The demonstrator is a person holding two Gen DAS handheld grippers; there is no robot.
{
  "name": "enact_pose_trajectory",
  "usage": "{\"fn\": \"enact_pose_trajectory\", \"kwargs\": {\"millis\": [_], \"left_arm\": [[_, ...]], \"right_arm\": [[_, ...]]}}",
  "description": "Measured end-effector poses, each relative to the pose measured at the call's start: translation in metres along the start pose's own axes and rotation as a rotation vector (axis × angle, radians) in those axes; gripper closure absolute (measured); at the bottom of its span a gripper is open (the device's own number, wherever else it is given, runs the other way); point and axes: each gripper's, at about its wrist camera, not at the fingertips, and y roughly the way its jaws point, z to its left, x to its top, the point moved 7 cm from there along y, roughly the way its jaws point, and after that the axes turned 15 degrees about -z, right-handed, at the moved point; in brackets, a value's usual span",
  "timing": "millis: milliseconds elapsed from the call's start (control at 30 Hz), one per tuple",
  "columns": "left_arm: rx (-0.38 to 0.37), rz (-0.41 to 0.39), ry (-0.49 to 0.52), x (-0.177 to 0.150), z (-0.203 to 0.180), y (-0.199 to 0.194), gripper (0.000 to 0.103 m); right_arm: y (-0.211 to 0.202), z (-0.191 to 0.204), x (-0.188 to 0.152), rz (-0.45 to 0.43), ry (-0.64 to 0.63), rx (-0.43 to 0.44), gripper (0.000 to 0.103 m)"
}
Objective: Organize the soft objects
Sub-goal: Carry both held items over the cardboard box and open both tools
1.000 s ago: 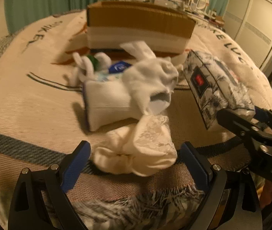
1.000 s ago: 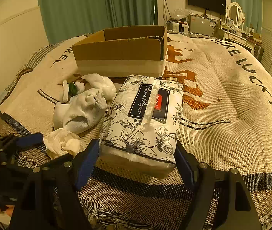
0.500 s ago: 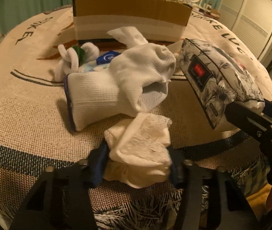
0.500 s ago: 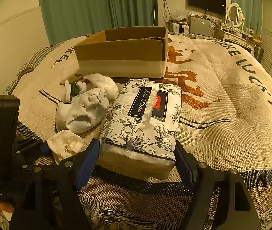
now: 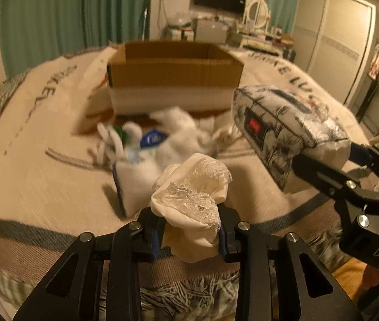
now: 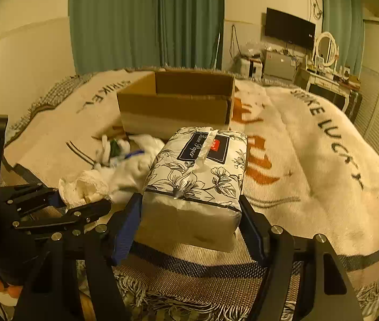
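Note:
My left gripper is shut on a cream lace cloth and holds it lifted above the bed; the cloth also shows in the right wrist view. My right gripper is shut on a floral tissue pack and holds it raised off the blanket; the pack shows at the right in the left wrist view. An open cardboard box stands behind, also in the right wrist view. White socks and other small soft items lie in front of the box.
A beige blanket with dark lettering covers the bed. Green curtains, a TV and a cluttered dresser stand behind. A wardrobe is at the right.
My left gripper closed on the lace cloth and lifted it off the blanket. My right gripper raised the tissue pack off the bed.

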Motion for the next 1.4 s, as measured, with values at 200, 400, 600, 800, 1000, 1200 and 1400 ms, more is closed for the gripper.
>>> {"fn": "enact_pose_trajectory", "kwargs": {"millis": [200, 400, 600, 800, 1000, 1200, 1400], "left_arm": [[-0.001, -0.100, 0.004, 0.046, 0.004, -0.014, 0.072], [-0.001, -0.147, 0.011, 0.103, 0.014, -0.008, 0.072], [0.006, -0.218, 0.054, 0.166, 0.018, 0.013, 0.072], [0.054, -0.243, 0.113, 0.200, 0.033, 0.067, 0.071], [0.011, -0.182, 0.157, 0.192, 0.045, 0.139, 0.066], [-0.015, -0.131, 0.138, 0.175, 0.054, 0.179, 0.031], [0.051, -0.169, 0.161, 0.177, 0.056, 0.172, 0.019]], "right_arm": [[-0.014, -0.002, 0.040, -0.092, -0.011, 0.010, 0.034], [-0.007, -0.006, 0.096, -0.192, -0.032, 0.031, 0.034], [0.021, -0.012, 0.160, -0.265, -0.054, 0.047, 0.034], [0.077, -0.020, 0.202, -0.271, -0.058, 0.060, 0.034], [0.147, -0.030, 0.192, -0.194, -0.015, 0.096, 0.034], [0.203, -0.041, 0.159, -0.108, 0.031, 0.112, 0.034], [0.204, -0.052, 0.144, -0.094, 0.055, 0.086, 0.020]]}}
